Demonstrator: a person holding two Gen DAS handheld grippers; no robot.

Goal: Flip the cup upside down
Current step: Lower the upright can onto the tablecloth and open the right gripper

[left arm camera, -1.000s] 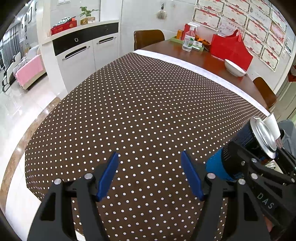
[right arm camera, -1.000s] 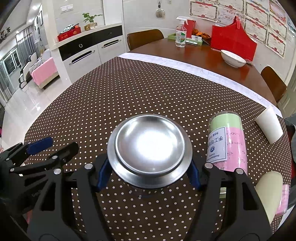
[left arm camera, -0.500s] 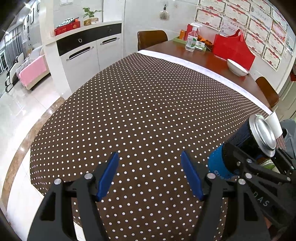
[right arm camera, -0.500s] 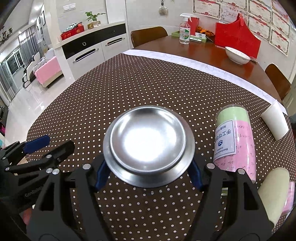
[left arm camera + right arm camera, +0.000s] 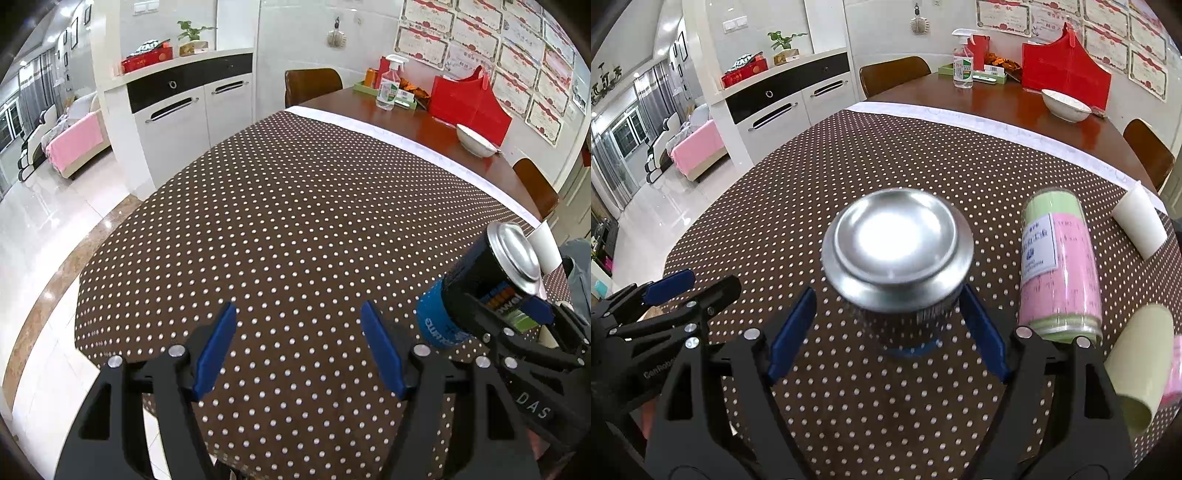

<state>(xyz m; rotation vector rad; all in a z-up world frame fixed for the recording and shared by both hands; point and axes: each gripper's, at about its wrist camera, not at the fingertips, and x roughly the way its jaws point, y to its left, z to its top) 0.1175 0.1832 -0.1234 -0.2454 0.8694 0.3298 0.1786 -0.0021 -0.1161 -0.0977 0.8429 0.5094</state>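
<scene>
Cup inverted; release under way.
My right tongs [image 5: 888,328] stand parted around the cup [image 5: 897,254], centre frame, base up; left tongs [image 5: 297,350] released, empty.

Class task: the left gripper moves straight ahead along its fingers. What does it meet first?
Probably just the dotted tablecloth: nothing stands ahead of the open left gripper. The cup sits off to its right.

The cup [image 5: 897,266] is motion-blurred; its lower body hides behind its metal base. The roll [image 5: 1137,365] is cut off at the right edge.
</scene>
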